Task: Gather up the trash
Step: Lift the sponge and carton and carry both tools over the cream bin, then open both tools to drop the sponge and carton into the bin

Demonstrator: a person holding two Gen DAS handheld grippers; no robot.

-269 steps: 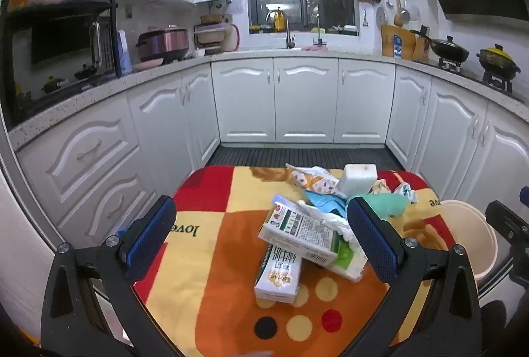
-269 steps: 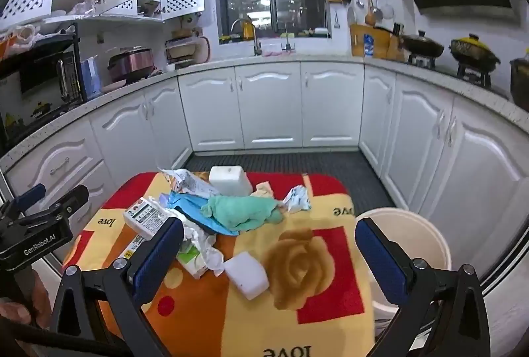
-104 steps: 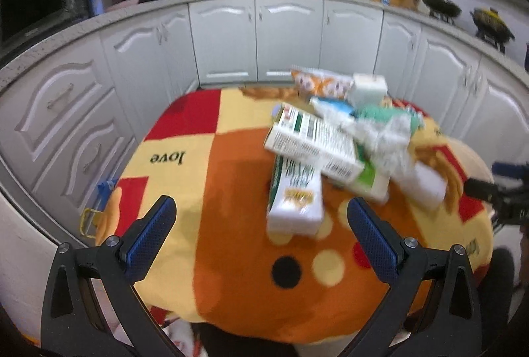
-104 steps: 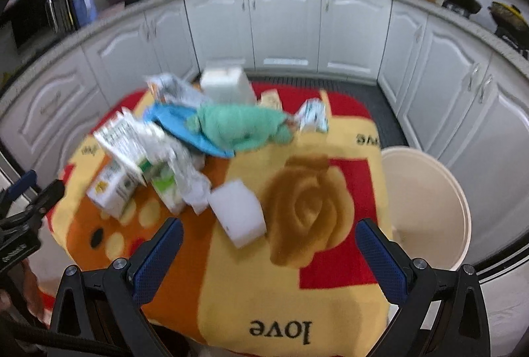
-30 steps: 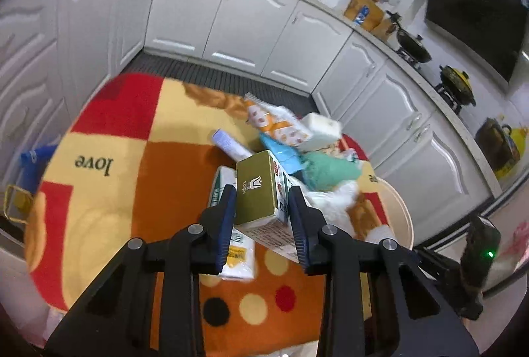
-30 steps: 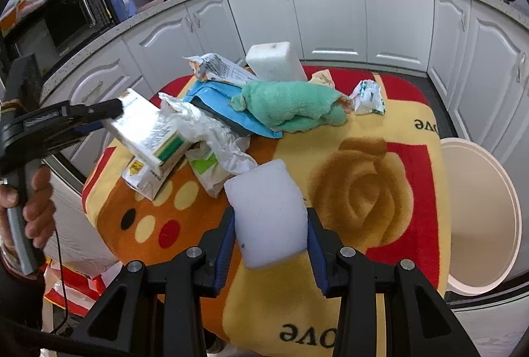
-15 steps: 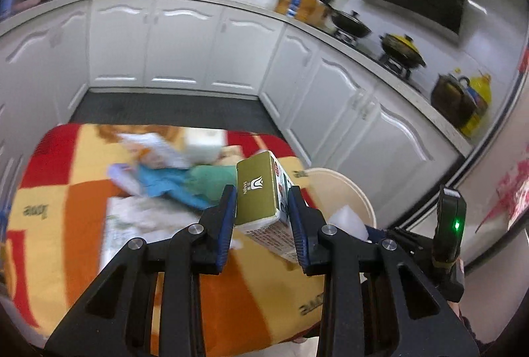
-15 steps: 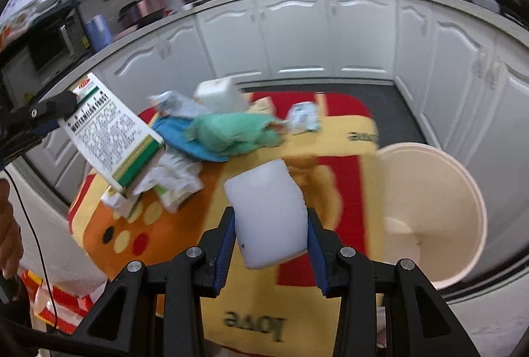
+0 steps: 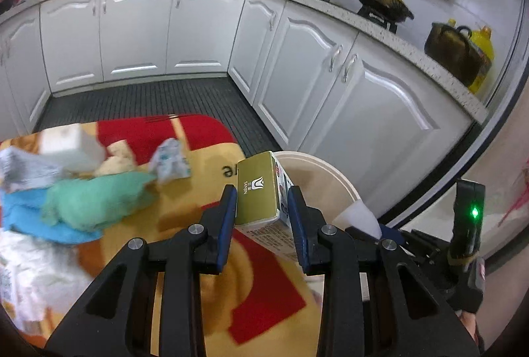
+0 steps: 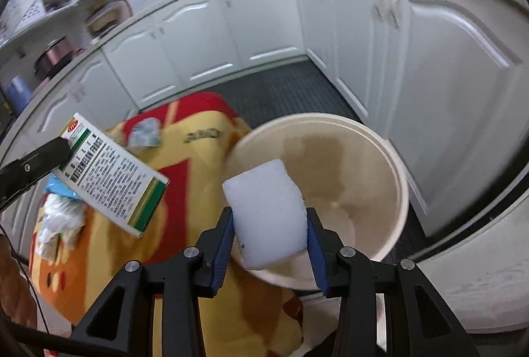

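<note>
My left gripper (image 9: 263, 214) is shut on a green and white carton (image 9: 259, 188) and holds it above the table edge beside the cream bin (image 9: 330, 171). The carton also shows in the right wrist view (image 10: 112, 175). My right gripper (image 10: 269, 241) is shut on a white foam block (image 10: 267, 211) and holds it over the near rim of the bin (image 10: 330, 138), which looks nearly empty. The foam block's tip shows in the left wrist view (image 9: 357, 218).
A table with a red, yellow and orange cloth (image 9: 198, 257) holds a green rag (image 9: 92, 201), blue wrapper (image 9: 20, 214), crumpled paper (image 9: 170, 161), a white block (image 9: 66, 145) and white plastic (image 9: 33, 274). White cabinets (image 9: 330, 75) line the room behind the bin.
Both grippers have swung right with their loads. The foam block now hangs over the bin's rim and the carton is beside the bin.
</note>
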